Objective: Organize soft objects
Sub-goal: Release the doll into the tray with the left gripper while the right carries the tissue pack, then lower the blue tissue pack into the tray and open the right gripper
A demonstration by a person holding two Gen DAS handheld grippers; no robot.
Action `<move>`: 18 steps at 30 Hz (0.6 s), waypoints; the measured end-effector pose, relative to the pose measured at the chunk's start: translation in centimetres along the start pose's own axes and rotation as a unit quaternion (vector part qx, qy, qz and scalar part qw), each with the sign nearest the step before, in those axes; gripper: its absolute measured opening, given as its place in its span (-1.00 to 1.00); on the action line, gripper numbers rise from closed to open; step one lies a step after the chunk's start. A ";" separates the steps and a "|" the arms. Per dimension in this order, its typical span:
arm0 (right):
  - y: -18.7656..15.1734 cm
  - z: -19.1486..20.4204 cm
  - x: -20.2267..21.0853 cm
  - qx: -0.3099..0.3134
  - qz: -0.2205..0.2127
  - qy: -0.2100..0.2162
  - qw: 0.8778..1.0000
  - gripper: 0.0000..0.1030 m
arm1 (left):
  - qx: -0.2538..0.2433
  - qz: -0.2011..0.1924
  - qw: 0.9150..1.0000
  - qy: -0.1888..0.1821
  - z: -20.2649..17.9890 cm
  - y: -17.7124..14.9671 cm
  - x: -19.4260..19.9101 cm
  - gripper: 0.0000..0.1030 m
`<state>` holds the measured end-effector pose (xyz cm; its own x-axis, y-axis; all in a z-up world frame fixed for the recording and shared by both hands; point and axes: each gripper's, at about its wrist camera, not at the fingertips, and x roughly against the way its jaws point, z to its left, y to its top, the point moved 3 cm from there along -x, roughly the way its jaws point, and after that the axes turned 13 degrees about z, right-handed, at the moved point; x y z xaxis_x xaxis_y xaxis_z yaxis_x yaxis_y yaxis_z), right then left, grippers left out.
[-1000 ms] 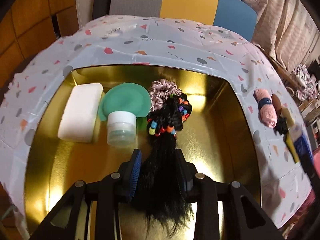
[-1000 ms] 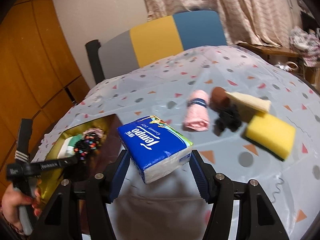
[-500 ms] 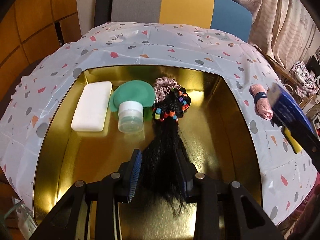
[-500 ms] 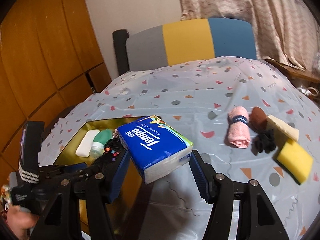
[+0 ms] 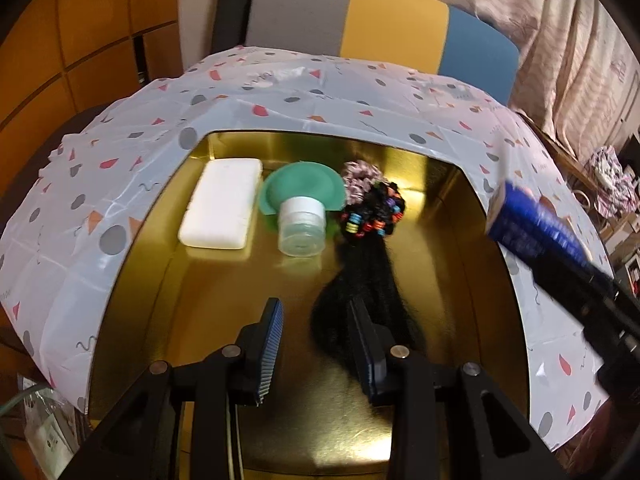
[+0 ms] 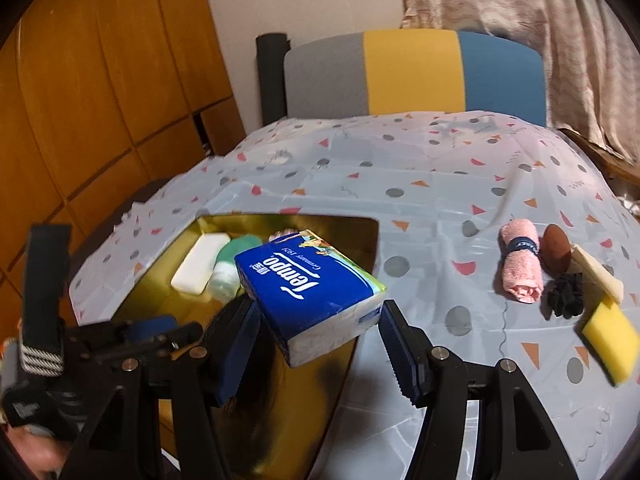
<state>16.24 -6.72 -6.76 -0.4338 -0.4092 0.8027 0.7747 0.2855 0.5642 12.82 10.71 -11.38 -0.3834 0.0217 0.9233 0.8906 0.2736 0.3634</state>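
Your right tongs (image 6: 316, 336) gripped the tissue pack (image 6: 310, 290), left tongs (image 5: 316, 344) released; it could crush the hairpiece (image 5: 370, 264).

Both wrist views overlook the gold tray (image 5: 208, 280).

Left tool (image 5: 316, 344) gapes empty — right tool (image 6: 320, 344) clamped.

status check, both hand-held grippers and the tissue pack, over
Right hand-held gripper shut on tissue pack, above gold tray's edge. Left hand-held gripper open, empty, black hairpiece lying beside it. Tray's near right floor bare.
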 end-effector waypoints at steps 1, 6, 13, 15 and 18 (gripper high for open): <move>0.0 0.1 -0.2 0.002 0.004 -0.002 1.000 0.21 | 0.005 0.000 1.000 0.001 0.3 0.0 0.0 -0.35; 1.5 0.4 -2.3 -0.005 0.033 -0.020 0.999 0.21 | 0.026 -0.002 1.000 0.001 1.6 0.1 0.4 -0.35; 4.1 1.2 -4.8 0.008 0.050 -0.053 0.997 0.21 | 0.037 -0.007 0.999 -0.004 2.5 -0.5 1.1 -0.35; 4.4 1.2 -5.1 0.007 0.055 -0.062 0.997 0.21 | 0.041 -0.005 0.999 -0.004 2.7 -0.6 1.1 -0.35; 5.2 0.9 -6.0 -0.002 0.066 -0.075 0.995 0.21 | 0.046 -0.002 0.999 -0.012 2.8 -0.7 1.0 -0.35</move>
<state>22.50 -2.02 -8.48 -0.3919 -0.2340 0.8897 0.8314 0.3241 0.4514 11.16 13.22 -11.02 -0.3926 0.0427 0.9187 0.8639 0.3600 0.3524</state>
